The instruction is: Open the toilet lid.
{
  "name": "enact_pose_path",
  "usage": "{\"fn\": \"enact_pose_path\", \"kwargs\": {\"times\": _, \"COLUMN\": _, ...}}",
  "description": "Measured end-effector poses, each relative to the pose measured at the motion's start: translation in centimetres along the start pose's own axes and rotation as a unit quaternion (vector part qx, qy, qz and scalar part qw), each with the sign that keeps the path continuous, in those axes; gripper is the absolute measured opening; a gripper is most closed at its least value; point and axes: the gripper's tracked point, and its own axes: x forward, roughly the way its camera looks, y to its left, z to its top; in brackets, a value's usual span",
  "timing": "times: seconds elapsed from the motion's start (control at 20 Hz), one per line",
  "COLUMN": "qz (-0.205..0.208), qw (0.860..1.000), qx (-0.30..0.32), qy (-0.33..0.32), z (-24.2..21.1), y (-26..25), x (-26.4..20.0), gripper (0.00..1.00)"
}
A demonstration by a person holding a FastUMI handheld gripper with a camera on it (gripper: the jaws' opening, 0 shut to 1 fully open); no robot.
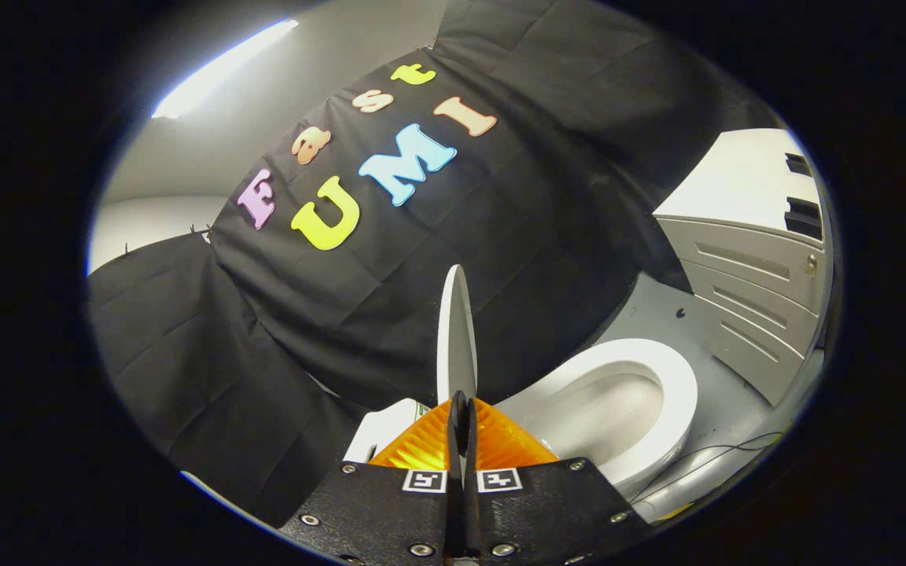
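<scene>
White toilet lid [457, 338] stands upright, pinched edge-on in the hand-held gripper [461, 413]; open bowl [626, 401] beside it on grey floor [716, 409], grey cabinet [760, 314] beyond.

Raised lid [457, 330] between fingers [453, 440]; bowl [618, 409] unobstructed.

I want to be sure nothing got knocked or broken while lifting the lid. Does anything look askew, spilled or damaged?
Nothing stands out. The lid stands raised, edge-on, pinched between the gripper fingers. The toilet seat lies flat around a clean bowl, with no spill on the grey floor.
</scene>
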Motion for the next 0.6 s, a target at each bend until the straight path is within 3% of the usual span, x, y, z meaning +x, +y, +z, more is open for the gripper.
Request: {"fn": "enact_pose_path", "kwargs": {"times": 0.6, "qz": 0.032, "qw": 0.996, "qx": -0.078, "qy": -0.001, "z": -1.3, "y": 6.6, "x": 0.4, "gripper": 0.0}}
